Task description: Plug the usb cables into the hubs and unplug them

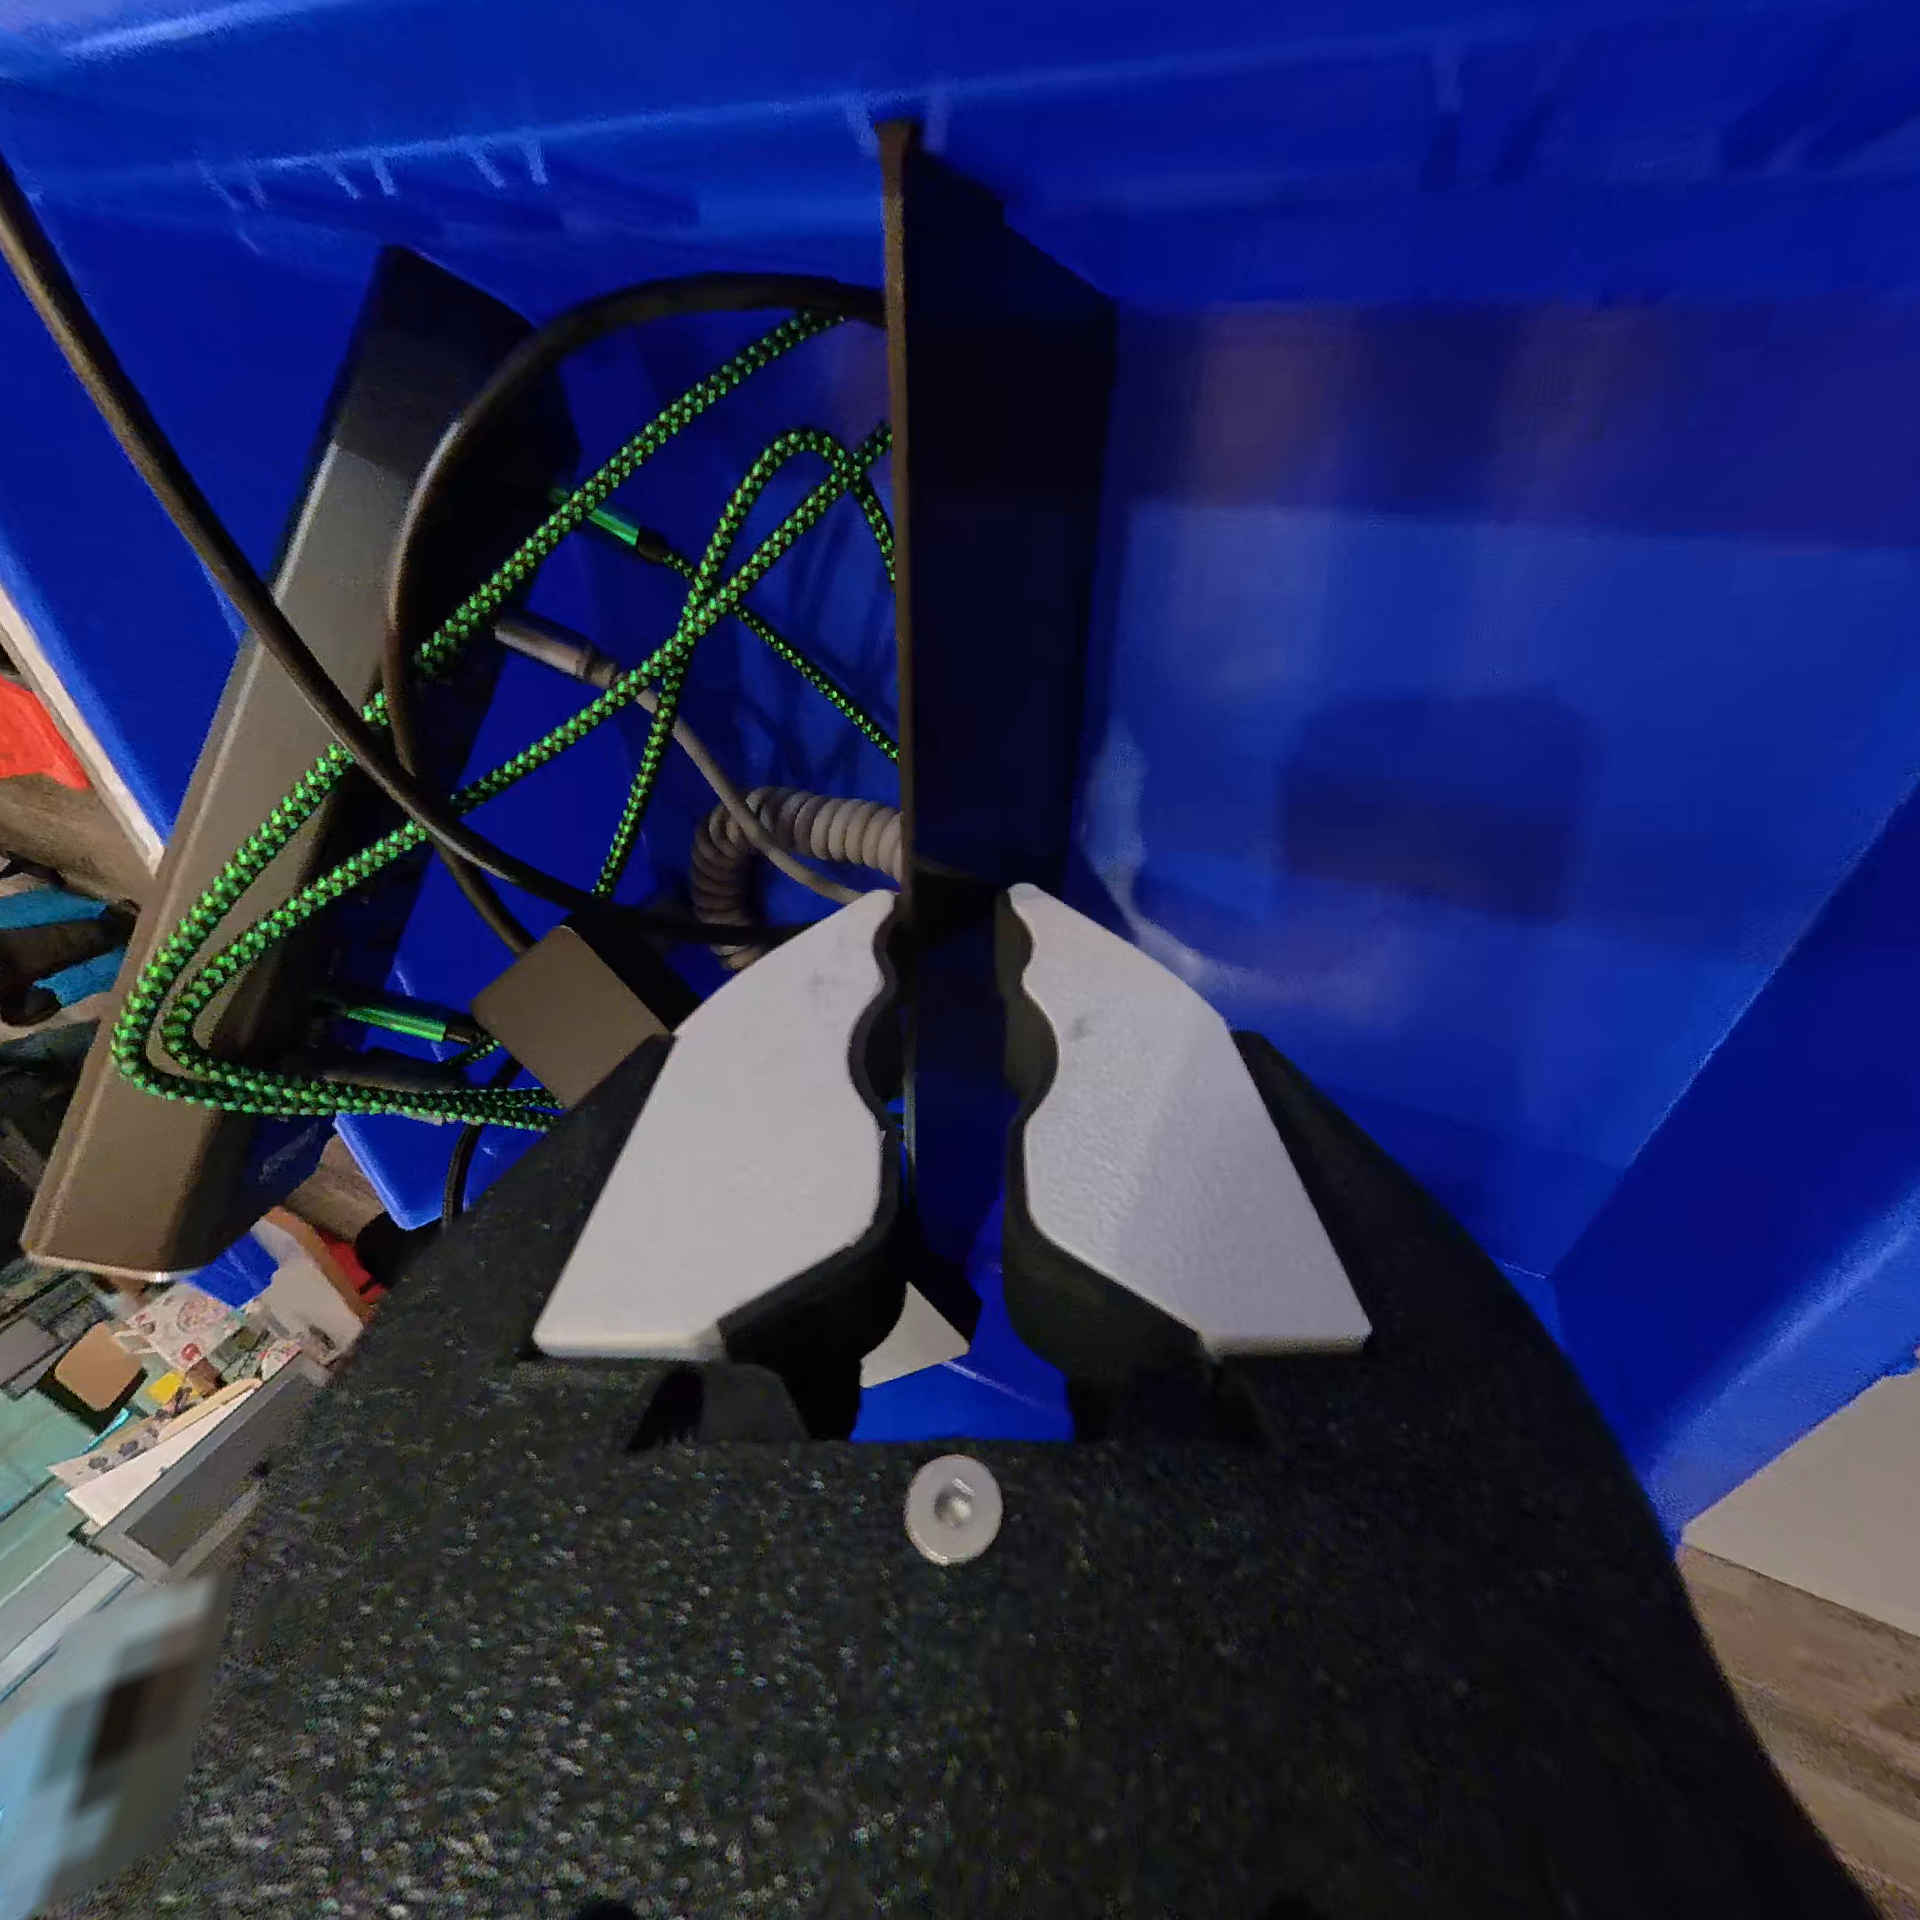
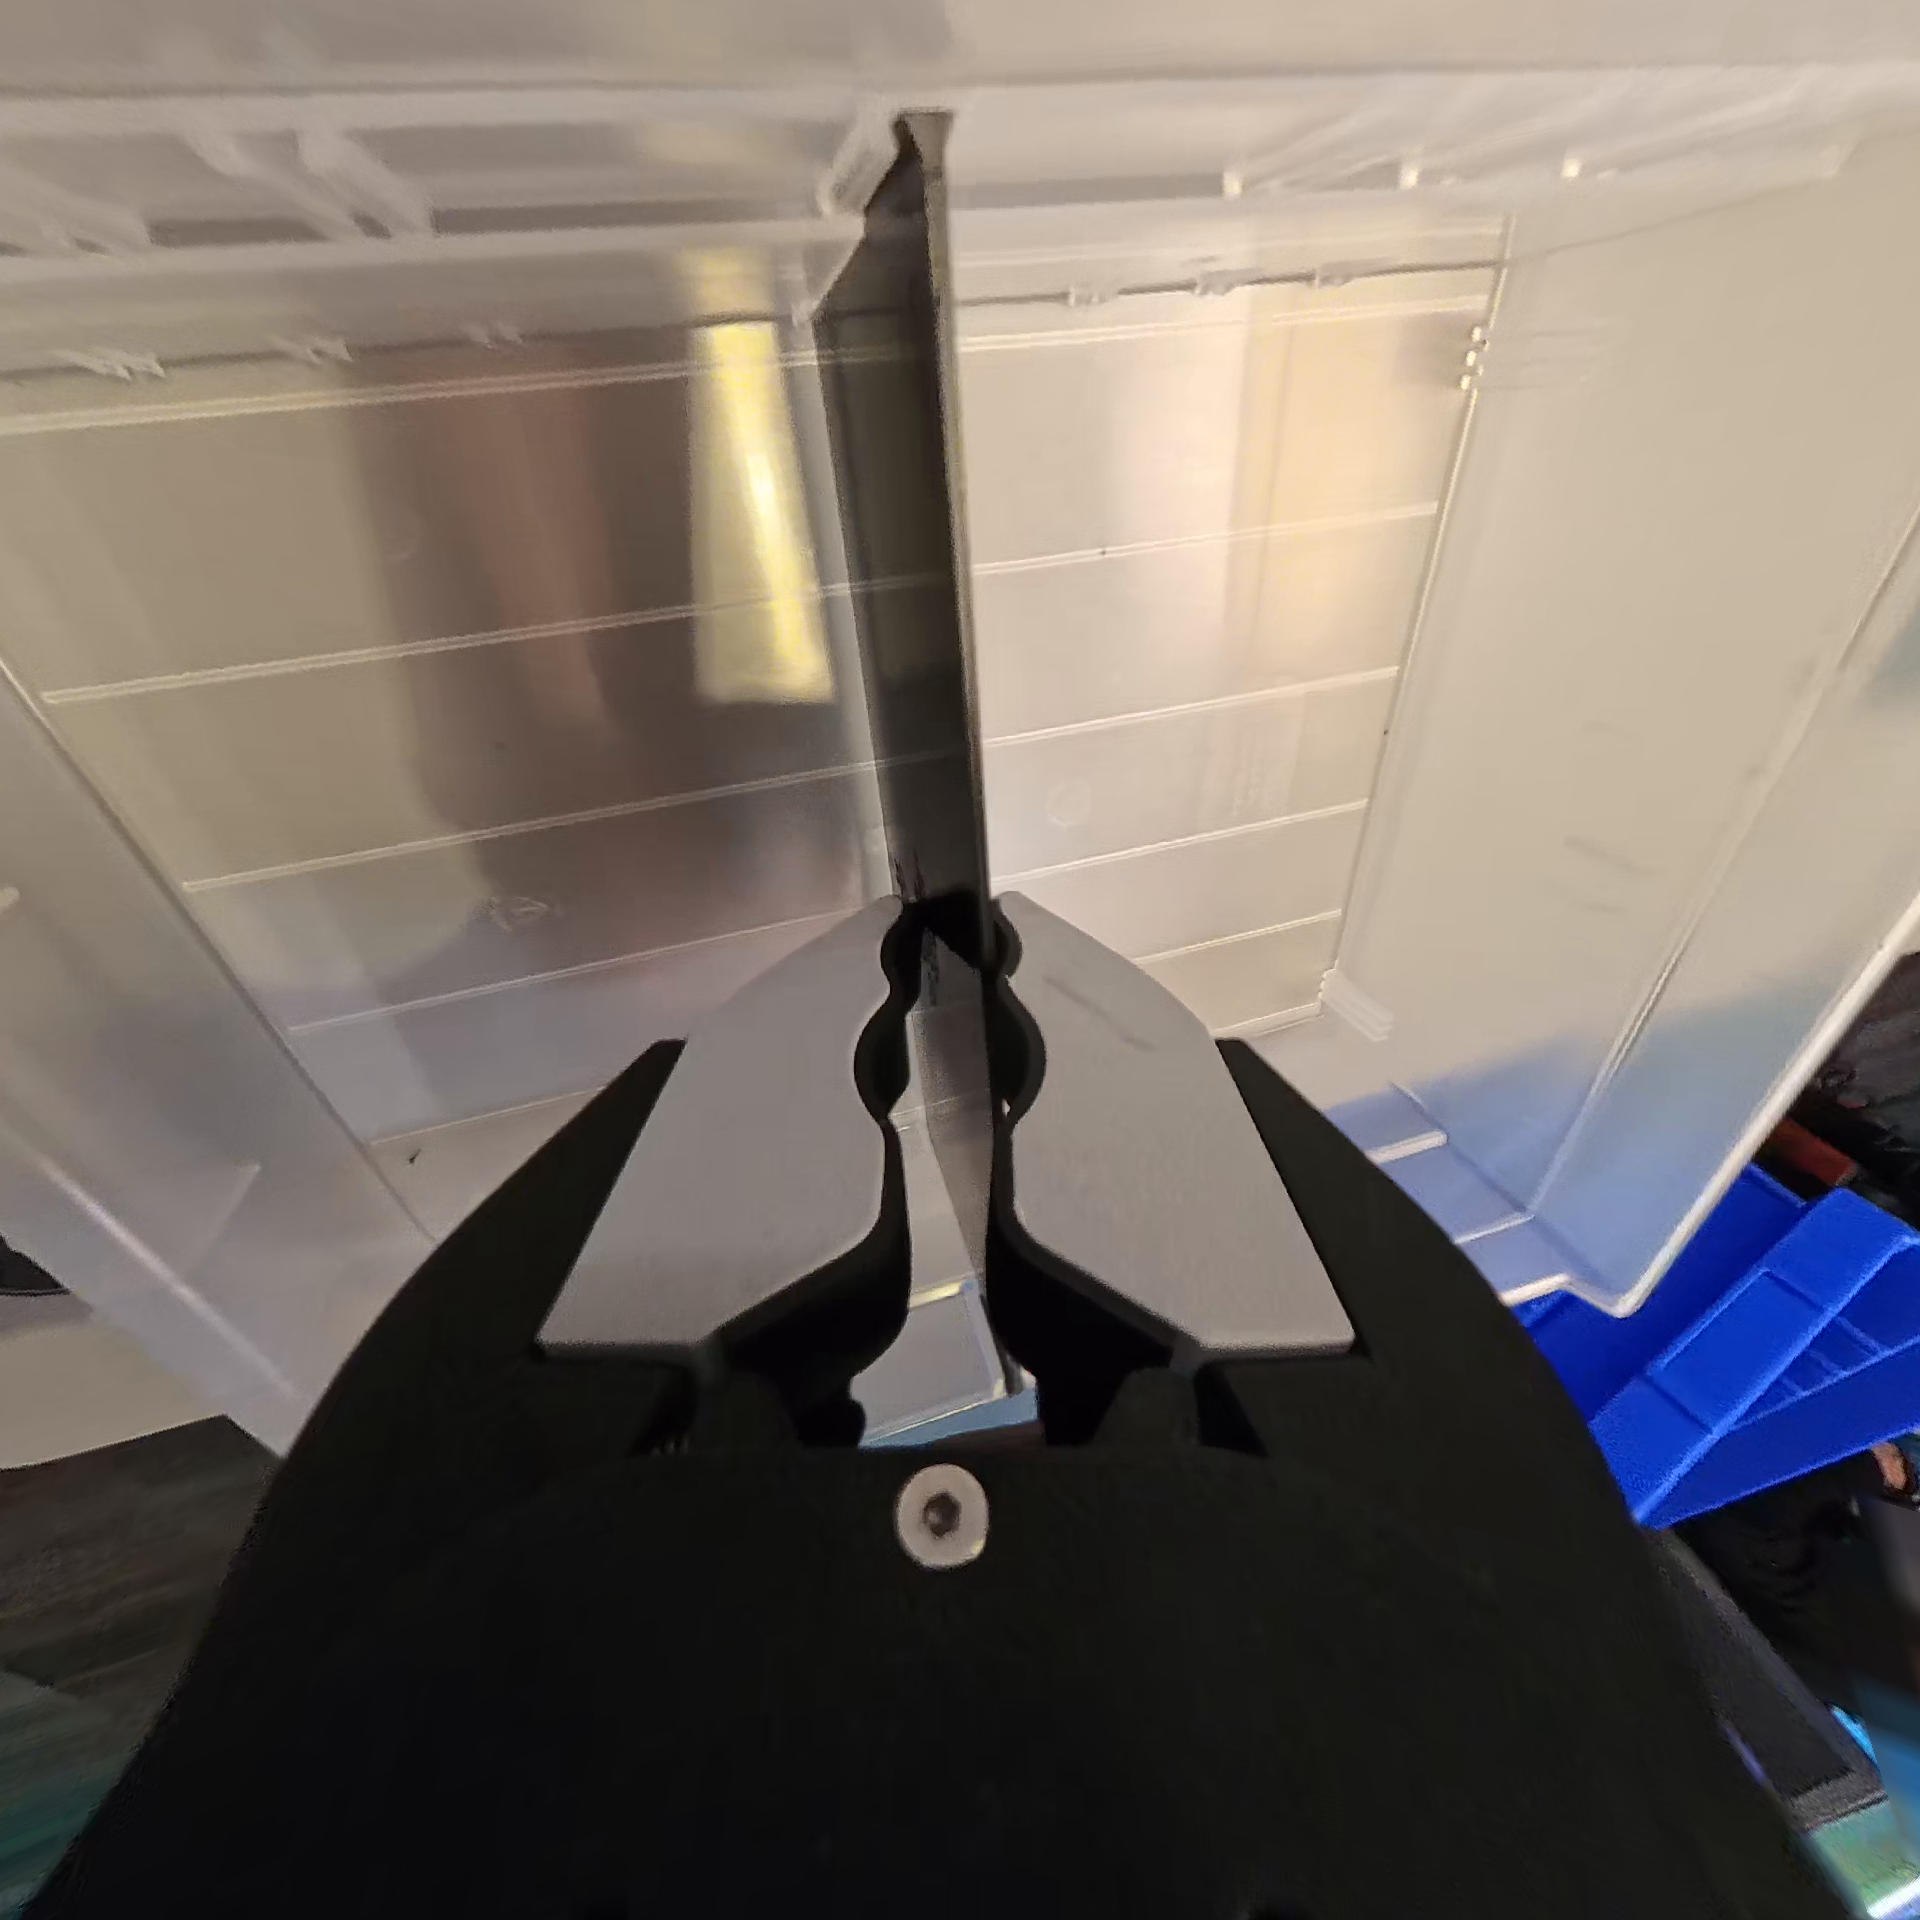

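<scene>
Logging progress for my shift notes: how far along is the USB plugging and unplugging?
Done: unclear; green braided cables lie tangled beside a grey hub in the blue bin, their plugs too blurred to judge. In hand: the left tool grips a dark flat slab, the right tool a grey slab before a clear bin. Left: neither tool holds a plug, so the plugging and unplugging likely remain.

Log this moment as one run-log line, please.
left gripper: shut on dark hub, over blue bin | right gripper: shut on grey hub, over clear bin | green cables: loose
</scene>
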The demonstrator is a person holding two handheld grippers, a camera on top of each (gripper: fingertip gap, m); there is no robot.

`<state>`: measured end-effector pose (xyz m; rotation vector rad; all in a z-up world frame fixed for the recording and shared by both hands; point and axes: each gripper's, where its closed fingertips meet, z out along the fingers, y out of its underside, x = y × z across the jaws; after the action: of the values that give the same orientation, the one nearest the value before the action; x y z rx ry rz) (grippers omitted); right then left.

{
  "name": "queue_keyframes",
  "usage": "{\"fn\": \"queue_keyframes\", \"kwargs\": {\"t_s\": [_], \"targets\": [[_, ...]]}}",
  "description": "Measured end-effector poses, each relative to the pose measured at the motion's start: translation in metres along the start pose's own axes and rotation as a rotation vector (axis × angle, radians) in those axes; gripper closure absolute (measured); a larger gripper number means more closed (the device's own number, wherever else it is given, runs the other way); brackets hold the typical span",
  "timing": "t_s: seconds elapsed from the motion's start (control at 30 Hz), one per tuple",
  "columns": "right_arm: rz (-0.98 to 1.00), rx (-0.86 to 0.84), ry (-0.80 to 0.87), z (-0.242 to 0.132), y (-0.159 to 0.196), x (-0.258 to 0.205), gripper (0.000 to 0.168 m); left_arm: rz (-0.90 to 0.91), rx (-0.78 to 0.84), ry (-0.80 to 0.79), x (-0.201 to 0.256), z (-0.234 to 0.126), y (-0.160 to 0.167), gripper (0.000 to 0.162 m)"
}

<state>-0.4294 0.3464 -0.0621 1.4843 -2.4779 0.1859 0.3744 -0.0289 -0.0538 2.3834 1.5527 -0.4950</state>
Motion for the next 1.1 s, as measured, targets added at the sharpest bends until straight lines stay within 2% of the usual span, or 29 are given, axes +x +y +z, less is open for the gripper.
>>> {"fn": "queue_keyframes", "kwargs": {"t_s": [0.03,0.07,0.13,0.23,0.37,0.47,0.63,0.77,0.87,0.93,1.0,1.1], "targets": [[0.018,0.001,0.006,-0.003,0.001,0.000,0.159,-0.007,-0.012,-0.017,0.000,-0.001,0.002,0.136],[0.041,0.012,0.005,-0.007,0.002,-0.001,0.157,-0.019,-0.021,-0.036,0.000,-0.002,0.005,0.125],[0.110,0.060,0.000,-0.019,0.001,-0.003,0.148,-0.073,0.016,-0.045,0.003,-0.010,0.005,0.112],[0.201,0.161,0.018,-0.041,-0.006,-0.006,0.145,-0.168,0.110,-0.064,0.003,-0.030,0.003,0.109],[0.256,0.302,0.068,-0.069,-0.038,-0.009,0.149,-0.325,0.292,-0.162,-0.020,-0.063,0.004,0.110],[0.256,0.376,0.071,-0.086,-0.067,-0.014,0.150,-0.438,0.347,-0.234,-0.047,-0.074,0.015,0.114],[0.200,0.496,0.046,-0.105,-0.134,-0.022,0.150,-0.486,0.249,-0.309,-0.087,-0.066,0.036,0.113],[0.212,0.584,-0.019,-0.104,-0.201,-0.033,0.151,-0.528,0.205,-0.201,-0.091,-0.052,0.036,0.110],[0.246,0.587,-0.058,-0.088,-0.240,-0.046,0.151,-0.555,0.172,-0.059,-0.066,-0.040,0.030,0.107],[0.265,0.558,-0.078,-0.074,-0.257,-0.058,0.152,-0.572,0.111,-0.011,-0.048,-0.031,0.032,0.102],[0.257,0.531,-0.102,-0.063,-0.270,-0.072,0.152,-0.584,0.016,-0.027,-0.041,-0.022,0.040,0.099],[0.231,0.505,-0.119,-0.047,-0.283,-0.086,0.153,-0.619,-0.060,-0.067,-0.044,-0.013,0.047,0.104]]}}
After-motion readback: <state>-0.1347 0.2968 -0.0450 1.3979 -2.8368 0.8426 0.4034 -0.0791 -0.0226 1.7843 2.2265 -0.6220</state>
